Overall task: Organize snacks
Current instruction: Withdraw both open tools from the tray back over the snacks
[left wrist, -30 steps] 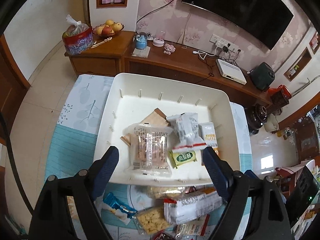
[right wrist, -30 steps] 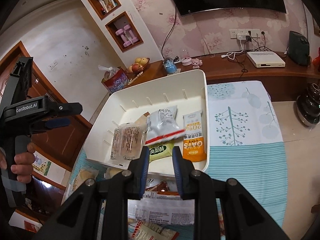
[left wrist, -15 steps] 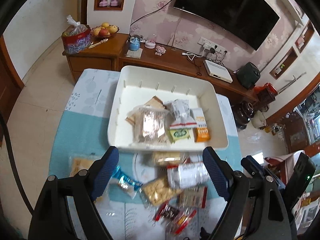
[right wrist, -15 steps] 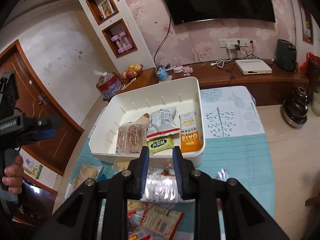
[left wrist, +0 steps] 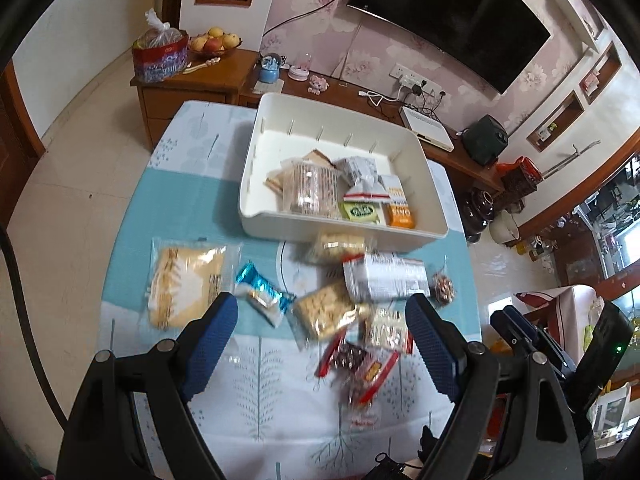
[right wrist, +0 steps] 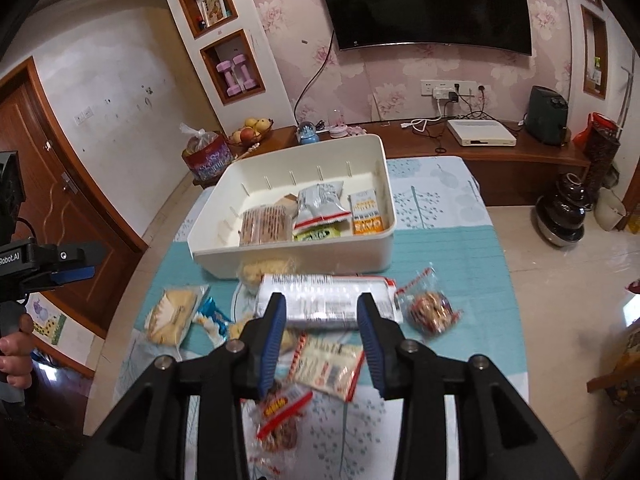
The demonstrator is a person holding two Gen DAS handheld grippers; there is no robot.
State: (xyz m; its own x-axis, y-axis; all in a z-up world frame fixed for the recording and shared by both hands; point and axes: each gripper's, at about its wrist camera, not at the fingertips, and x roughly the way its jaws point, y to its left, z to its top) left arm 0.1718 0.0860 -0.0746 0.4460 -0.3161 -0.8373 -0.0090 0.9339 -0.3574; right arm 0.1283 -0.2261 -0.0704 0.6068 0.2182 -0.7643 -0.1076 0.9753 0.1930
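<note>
A white bin [left wrist: 272,224] [right wrist: 304,256] stands on the table and holds several snack packets, among them an orange oat pack [left wrist: 400,210] [right wrist: 366,216]. More snacks lie loose in front of it: a long silver pack [left wrist: 384,278] [right wrist: 328,294], a yellow cake pack [left wrist: 182,280] [right wrist: 172,314], a blue wrapper [left wrist: 260,292], a cracker pack [left wrist: 326,312] and red-edged packets [right wrist: 328,366]. My left gripper [left wrist: 320,312] is open and empty above the loose pile. My right gripper [right wrist: 322,312] is open, with the silver pack showing between its fingers.
The table has a teal and white leaf-print cloth [left wrist: 180,184] [right wrist: 452,240]. A wooden sideboard [left wrist: 200,80] behind holds a fruit bowl, a red bag and a router. A dark vase [right wrist: 564,212] stands on the floor to the right. My left gripper shows at the right wrist view's left edge [right wrist: 60,264].
Both grippers have pulled back and up from the bin, so the loose snacks in front of it now show. My right gripper has opened wider.
</note>
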